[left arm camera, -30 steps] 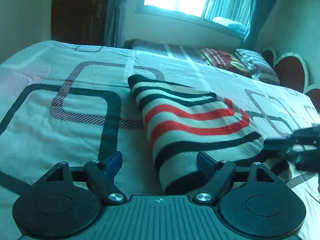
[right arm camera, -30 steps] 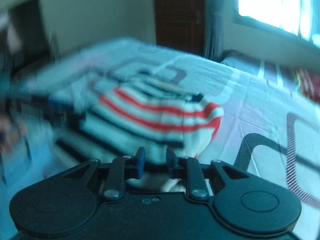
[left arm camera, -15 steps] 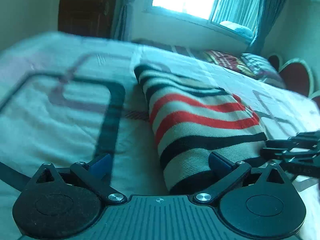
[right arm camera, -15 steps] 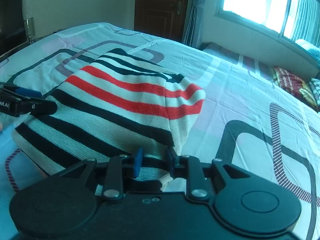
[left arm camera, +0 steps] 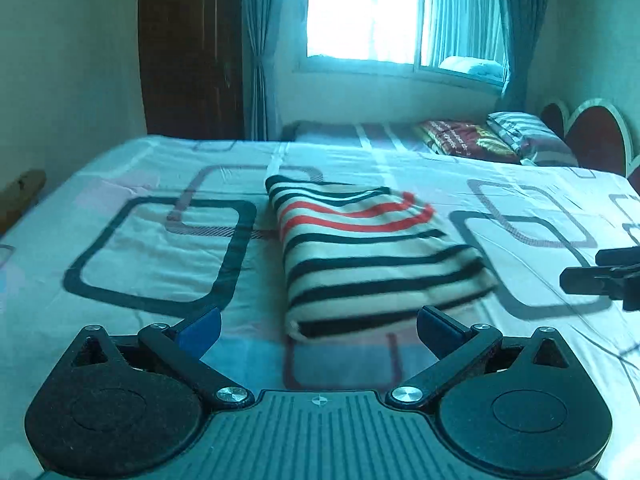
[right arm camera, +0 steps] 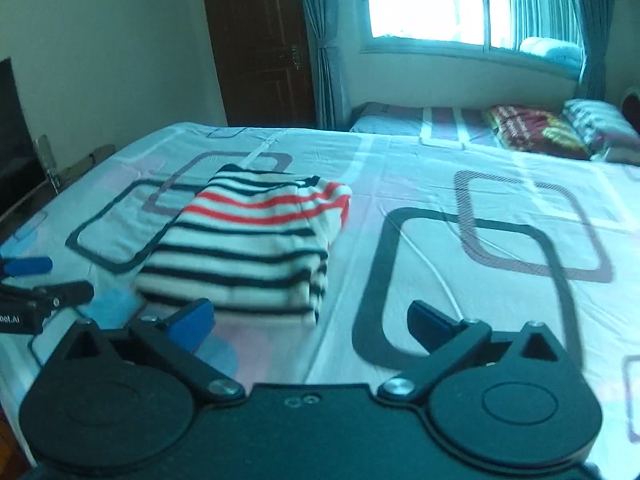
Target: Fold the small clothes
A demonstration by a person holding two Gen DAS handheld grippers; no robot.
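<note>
A striped knit garment, white with black and red stripes, lies folded into a compact rectangle on the bed. It also shows in the right wrist view. My left gripper is open and empty, held back from the garment's near edge. My right gripper is open and empty, just short of the garment's near right corner. The right gripper's fingers show at the right edge of the left wrist view. The left gripper's fingers show at the left edge of the right wrist view.
The bed sheet is pale with dark rounded-square patterns. Pillows lie at the far end by the headboard. A window, curtains and a dark door are behind. The bed's left edge drops off.
The right gripper has opened and let go of the garment. Both grippers have drawn back from it, and the garment now lies flat and folded on the bed.
</note>
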